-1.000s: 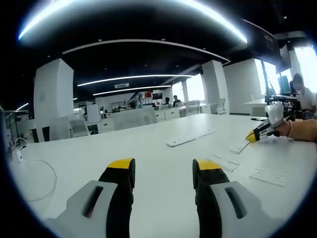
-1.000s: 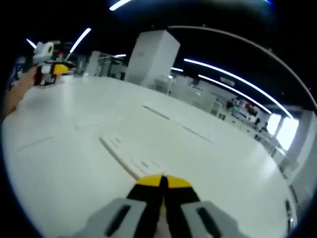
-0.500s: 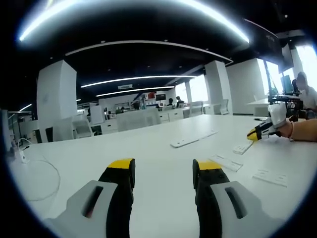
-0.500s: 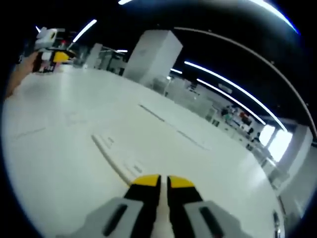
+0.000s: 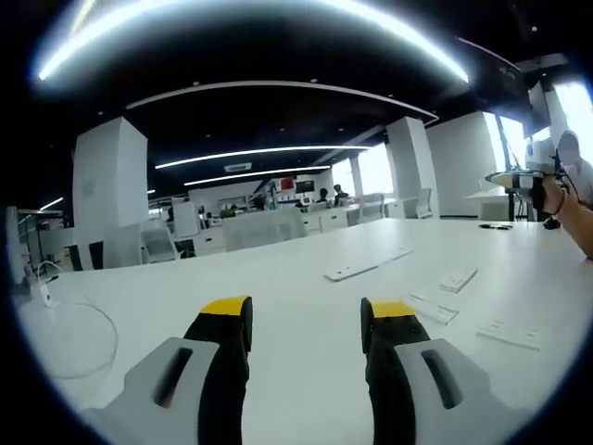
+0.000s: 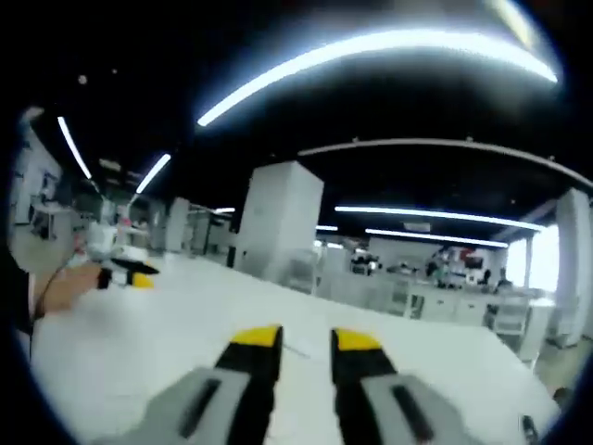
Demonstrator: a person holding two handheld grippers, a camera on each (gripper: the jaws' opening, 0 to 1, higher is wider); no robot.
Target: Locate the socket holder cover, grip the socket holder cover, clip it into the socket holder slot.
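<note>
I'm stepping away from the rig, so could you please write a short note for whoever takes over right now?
Left hand-held gripper: open, empty, low over the white table.
Right hand-held gripper: open, empty, raised above the table; it also shows at the left gripper view's right edge.
Long socket holder strip and three short flat white pieces lie on the table, untouched.
Done: nothing gripped or clipped.
Left: pick out the cover, grip it, clip it into the slot.

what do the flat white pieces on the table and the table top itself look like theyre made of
The flat white rectangular covers and the long white socket strip look like matte moulded plastic: thin, crisp edges, faint slot marks, no glare. The white table top looks like smooth laminate or painted board with a soft sheen; which of the two cannot be told.
</note>
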